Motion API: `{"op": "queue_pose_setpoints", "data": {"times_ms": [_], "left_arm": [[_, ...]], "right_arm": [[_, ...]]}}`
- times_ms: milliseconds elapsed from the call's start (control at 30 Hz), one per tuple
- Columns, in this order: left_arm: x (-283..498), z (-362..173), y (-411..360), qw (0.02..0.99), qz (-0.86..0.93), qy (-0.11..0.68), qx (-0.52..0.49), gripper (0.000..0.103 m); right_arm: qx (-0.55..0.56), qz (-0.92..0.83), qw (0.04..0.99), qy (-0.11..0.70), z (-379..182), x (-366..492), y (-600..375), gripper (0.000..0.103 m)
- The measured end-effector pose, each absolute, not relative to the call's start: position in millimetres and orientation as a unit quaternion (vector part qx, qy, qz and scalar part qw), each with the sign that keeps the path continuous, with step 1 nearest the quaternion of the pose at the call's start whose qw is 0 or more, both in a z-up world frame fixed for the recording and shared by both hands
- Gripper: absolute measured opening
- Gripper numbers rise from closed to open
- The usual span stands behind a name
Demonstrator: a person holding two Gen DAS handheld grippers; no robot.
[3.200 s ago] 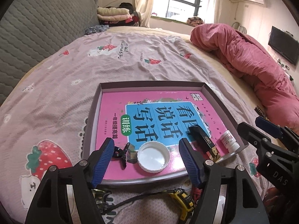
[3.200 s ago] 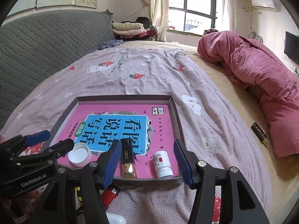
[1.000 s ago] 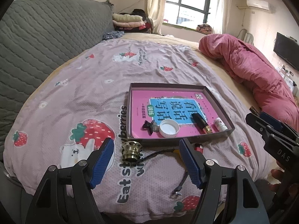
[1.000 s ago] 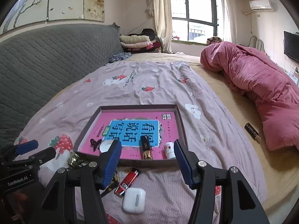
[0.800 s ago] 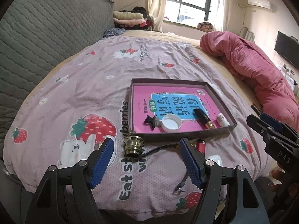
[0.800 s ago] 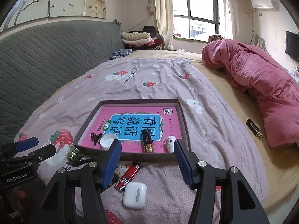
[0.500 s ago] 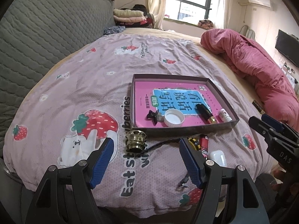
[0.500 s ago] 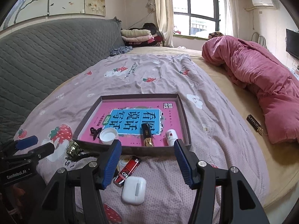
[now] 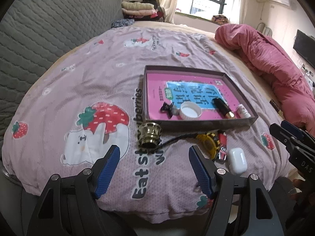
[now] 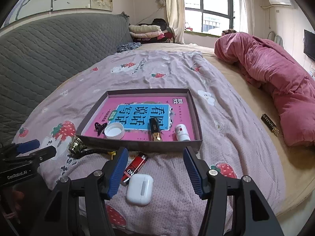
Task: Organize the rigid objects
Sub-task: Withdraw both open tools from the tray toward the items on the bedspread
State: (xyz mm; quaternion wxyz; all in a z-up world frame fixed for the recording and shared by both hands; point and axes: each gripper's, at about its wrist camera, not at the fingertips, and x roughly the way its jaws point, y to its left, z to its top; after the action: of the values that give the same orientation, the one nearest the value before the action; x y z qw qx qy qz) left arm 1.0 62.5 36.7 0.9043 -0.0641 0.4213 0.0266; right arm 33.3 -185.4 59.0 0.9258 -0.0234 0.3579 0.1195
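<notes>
Here both hand-held grippers, left (image 9: 153,161) and right (image 10: 154,164), hover open, seemingly level.

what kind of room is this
A bedroom, most likely: a bed with a strawberry-print sheet, a rumpled pink duvet, and folded laundry stacked near the window.

My left cam looked from the bed's foot, over my spread fingers (image 9: 108,167), toward the tray (image 9: 208,124). Right cam sat just beside it, aimed likewise; both caught the earbud case (image 10: 140,189) past my fingertips.
</notes>
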Motion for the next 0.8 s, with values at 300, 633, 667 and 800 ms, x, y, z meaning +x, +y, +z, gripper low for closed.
{"op": "queue_pose_setpoints", "data": {"times_ms": [300,633,667,800], "left_arm": [[6.2,21.9,68.7,0.895,0.03,0.438,-0.078,0.074],[13.9,13.3,69.7,0.891,0.028,0.444,-0.085,0.074],[14.6,12.4,69.5,0.891,0.028,0.445,-0.085,0.074],[17.0,9.4,70.3,0.89,0.027,0.447,-0.088,0.074]], "right_arm": [[-0.017,0.123,0.916,0.381,43.0,34.7,-187.3,0.058],[-0.022,0.13,0.906,0.401,27.4,37.1,-181.7,0.058],[-0.022,0.13,0.905,0.404,25.3,37.5,-181.6,0.058],[-0.018,0.131,0.9,0.415,18.1,39.7,-181.2,0.058]]}}
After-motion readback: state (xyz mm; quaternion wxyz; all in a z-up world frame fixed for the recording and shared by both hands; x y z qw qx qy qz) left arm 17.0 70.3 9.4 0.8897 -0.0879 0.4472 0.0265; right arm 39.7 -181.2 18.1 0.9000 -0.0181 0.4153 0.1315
